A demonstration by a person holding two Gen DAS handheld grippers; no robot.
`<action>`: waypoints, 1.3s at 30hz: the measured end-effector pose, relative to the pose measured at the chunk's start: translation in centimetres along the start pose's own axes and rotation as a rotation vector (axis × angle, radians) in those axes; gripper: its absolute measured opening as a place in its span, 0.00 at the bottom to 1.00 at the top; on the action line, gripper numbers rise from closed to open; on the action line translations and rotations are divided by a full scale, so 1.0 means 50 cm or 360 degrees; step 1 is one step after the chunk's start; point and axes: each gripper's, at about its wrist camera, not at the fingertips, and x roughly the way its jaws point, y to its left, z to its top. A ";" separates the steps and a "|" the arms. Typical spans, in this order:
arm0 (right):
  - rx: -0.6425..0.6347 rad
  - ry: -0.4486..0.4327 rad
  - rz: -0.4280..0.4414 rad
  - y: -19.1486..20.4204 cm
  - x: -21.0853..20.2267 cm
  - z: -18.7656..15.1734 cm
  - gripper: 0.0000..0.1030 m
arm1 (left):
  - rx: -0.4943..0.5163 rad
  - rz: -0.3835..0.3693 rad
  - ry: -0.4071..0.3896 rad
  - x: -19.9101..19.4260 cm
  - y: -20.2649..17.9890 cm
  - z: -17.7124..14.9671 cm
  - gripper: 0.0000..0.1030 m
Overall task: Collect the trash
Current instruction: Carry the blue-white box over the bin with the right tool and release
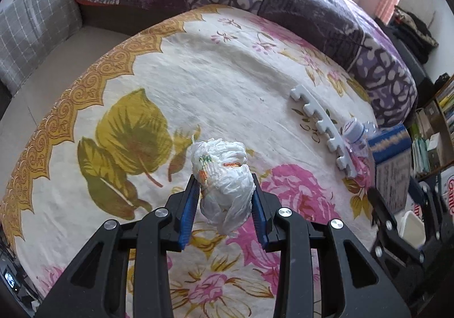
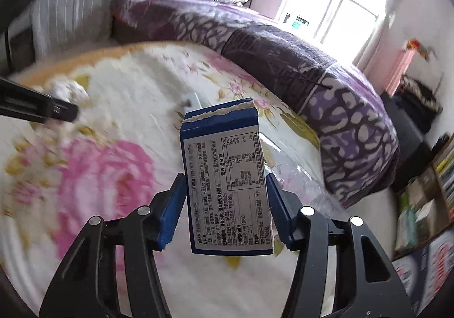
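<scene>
A crumpled white plastic bag (image 1: 221, 156) with orange and green print is clamped between the blue pads of my left gripper (image 1: 225, 180), above the floral blanket (image 1: 227, 76). My right gripper (image 2: 225, 176) is shut on a blue carton (image 2: 221, 133) with a white printed label, its torn top pointing away from me. In the left wrist view that carton (image 1: 391, 144) and the right gripper's black frame show at the right edge. A clear plastic bottle (image 1: 354, 130) and a white toothed foam strip (image 1: 320, 125) lie on the blanket near there. The left gripper's finger (image 2: 56, 110) shows blurred in the right wrist view.
A rolled purple patterned quilt (image 1: 283, 0) runs along the blanket's far side. A grey checked pillow (image 1: 34, 34) leans at the far left. Shelves with books and boxes (image 2: 425, 190) stand at the right, a bright window (image 2: 340, 5) behind.
</scene>
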 end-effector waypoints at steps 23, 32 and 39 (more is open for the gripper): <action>0.0539 -0.0064 0.0077 -0.053 -0.224 -0.073 0.53 | 0.0176 -0.0047 -0.0147 -0.088 -0.068 -0.040 0.34; 0.0718 -0.0055 -0.0005 -0.121 -0.247 -0.129 0.53 | 0.0289 -0.0080 -0.0163 -0.105 -0.149 -0.065 0.34; 0.0861 -0.0070 -0.0130 -0.191 -0.279 -0.170 0.53 | 0.0373 -0.0144 -0.0189 -0.127 -0.225 -0.081 0.34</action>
